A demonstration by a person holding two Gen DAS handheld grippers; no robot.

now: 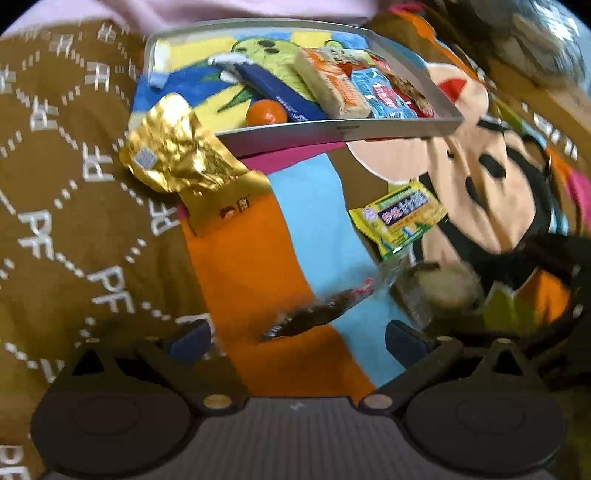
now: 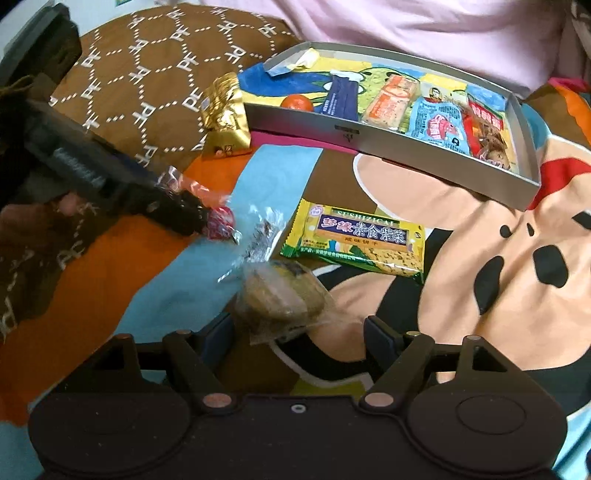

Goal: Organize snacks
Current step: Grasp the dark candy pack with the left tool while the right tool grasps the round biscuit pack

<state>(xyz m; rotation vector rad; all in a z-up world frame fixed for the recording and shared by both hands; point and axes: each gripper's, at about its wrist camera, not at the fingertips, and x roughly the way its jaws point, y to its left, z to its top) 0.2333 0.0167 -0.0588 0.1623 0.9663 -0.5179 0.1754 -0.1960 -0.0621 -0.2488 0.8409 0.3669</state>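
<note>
A silver tray [image 1: 343, 133] [image 2: 332, 129] at the back holds several packets and an orange [image 1: 266, 112] [image 2: 296, 101]. On the cartoon blanket lie a gold packet [image 1: 177, 155] [image 2: 225, 110], a green-yellow cracker packet [image 1: 402, 214] [image 2: 362, 236], a dark snack in clear wrap [image 1: 314, 314] [image 2: 221, 225] and a wrapped round pastry [image 1: 443, 288] [image 2: 280, 295]. My left gripper [image 1: 297, 341] [image 2: 184, 210] is open, its fingers wide on either side of the dark snack. My right gripper [image 2: 301, 332] is open with the pastry just ahead between its fingertips, pads not pressing it.
A brown patterned pillow [image 1: 55, 221] [image 2: 147, 74] lies left of the tray, touching the gold packet. Pink cloth [image 2: 406, 29] sits behind the tray. The blanket [image 2: 498, 240] is soft and uneven; bare blanket shows to the right of the cracker packet.
</note>
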